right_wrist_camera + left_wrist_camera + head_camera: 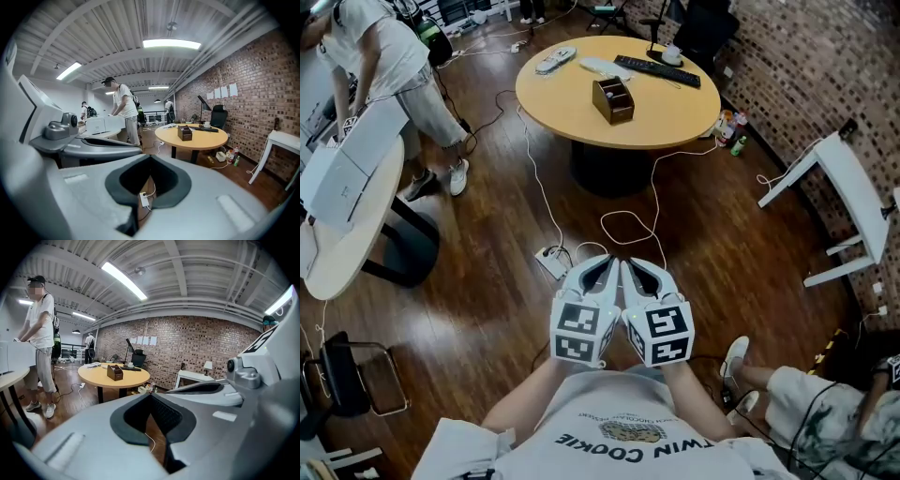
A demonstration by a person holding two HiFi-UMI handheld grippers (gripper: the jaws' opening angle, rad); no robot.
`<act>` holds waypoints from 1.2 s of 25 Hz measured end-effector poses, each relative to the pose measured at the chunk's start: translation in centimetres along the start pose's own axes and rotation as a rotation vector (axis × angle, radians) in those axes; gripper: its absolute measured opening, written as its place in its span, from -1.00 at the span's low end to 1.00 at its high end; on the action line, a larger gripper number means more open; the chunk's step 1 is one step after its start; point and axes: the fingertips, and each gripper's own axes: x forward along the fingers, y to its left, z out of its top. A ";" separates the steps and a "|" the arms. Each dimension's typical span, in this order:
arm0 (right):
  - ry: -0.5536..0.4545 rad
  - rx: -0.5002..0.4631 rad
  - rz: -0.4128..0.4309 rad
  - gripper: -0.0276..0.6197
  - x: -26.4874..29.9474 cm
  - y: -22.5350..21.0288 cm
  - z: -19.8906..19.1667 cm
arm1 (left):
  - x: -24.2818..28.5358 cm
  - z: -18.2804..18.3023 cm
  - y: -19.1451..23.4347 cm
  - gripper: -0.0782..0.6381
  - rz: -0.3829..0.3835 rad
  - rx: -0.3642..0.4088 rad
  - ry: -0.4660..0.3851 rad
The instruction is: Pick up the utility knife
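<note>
I cannot make out a utility knife in any view. Far ahead stands a round yellow table [670,117], which is also in the left gripper view [93,374] and the right gripper view [211,137]. On it are a brown wooden organizer box [613,99], a black keyboard [657,71] and a few pale items [555,60]. My left gripper [602,262] and right gripper [635,265] are held side by side over the wooden floor, well short of the table. Both are shut with nothing between the jaws. From its own camera, the left gripper [151,394] shows its jaw tips together, as does the right gripper [150,156].
A white power strip [551,262] and loose cables [628,225] lie on the floor between me and the table. Bottles [731,131] stand by the table's base. A white side table [853,197] is at the right. A person [389,56] stands at a white desk [356,202] on the left.
</note>
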 end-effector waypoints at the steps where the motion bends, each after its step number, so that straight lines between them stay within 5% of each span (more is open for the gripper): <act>1: -0.001 0.000 -0.003 -0.92 0.4 0.1 0.1 | 0.2 0.0 0.5 -0.77 -0.003 0.001 0.000; 14: -0.009 0.054 -0.025 -0.92 4.9 -5.1 0.3 | 6.7 0.1 1.5 -0.77 -0.037 0.010 0.037; 30: -0.027 0.044 0.074 -0.92 11.2 -20.5 4.2 | 22.5 5.2 0.4 -0.77 0.082 0.020 0.048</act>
